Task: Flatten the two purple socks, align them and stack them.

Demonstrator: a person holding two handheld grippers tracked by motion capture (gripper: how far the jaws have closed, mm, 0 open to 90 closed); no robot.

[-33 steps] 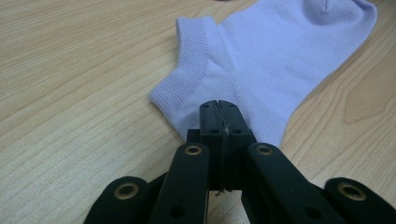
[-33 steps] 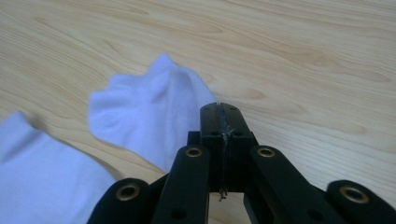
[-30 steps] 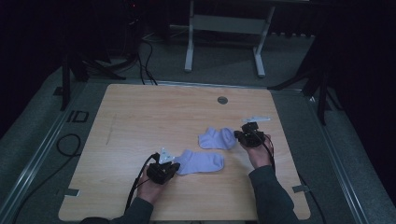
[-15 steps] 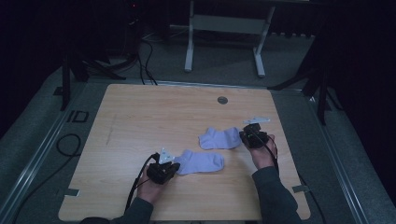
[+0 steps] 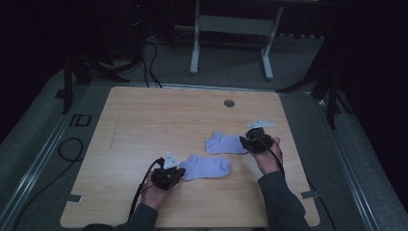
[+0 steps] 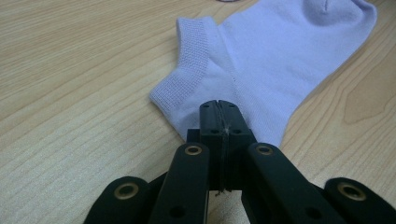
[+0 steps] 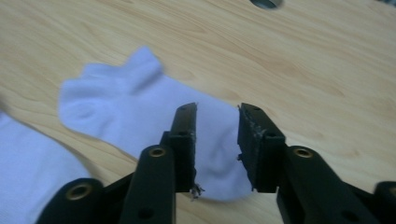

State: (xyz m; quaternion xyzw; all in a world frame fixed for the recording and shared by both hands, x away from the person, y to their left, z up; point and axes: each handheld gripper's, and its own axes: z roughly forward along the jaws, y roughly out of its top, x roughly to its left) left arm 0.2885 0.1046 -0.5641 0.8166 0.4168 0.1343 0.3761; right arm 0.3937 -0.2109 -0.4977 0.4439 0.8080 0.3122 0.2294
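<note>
Two pale lilac ankle socks lie flat on the wooden surface [image 5: 144,120], not yet paired. Taking the round grommet [image 5: 229,103] near the surface's far edge as the landmark, the far sock [image 5: 225,143] lies a little nearer the person than the grommet, and the near sock [image 5: 207,167] lies nearer still, slightly to the left. The two socks are close but apart, so the work of bringing them together looks barely begun: one is gripped, the other is not, and any stacking or folding is left to do.

The left gripper [image 5: 175,172] is clamped tight on the near sock's edge just below the ribbed cuff [image 6: 184,70]; in the left gripper view its jaws meet with the fabric pinched between them. The right gripper [image 5: 246,143] has just been opening its jaws; in the right gripper view they stand partly apart, with the toe end of the far sock between them and the pads off the cloth.

Both forearms come in from the near edge and the hands rest low. The left hand [image 5: 156,192] points its gripper rightward, along the near sock. The right hand [image 5: 267,156] points its gripper leftward, at the far sock.
</note>
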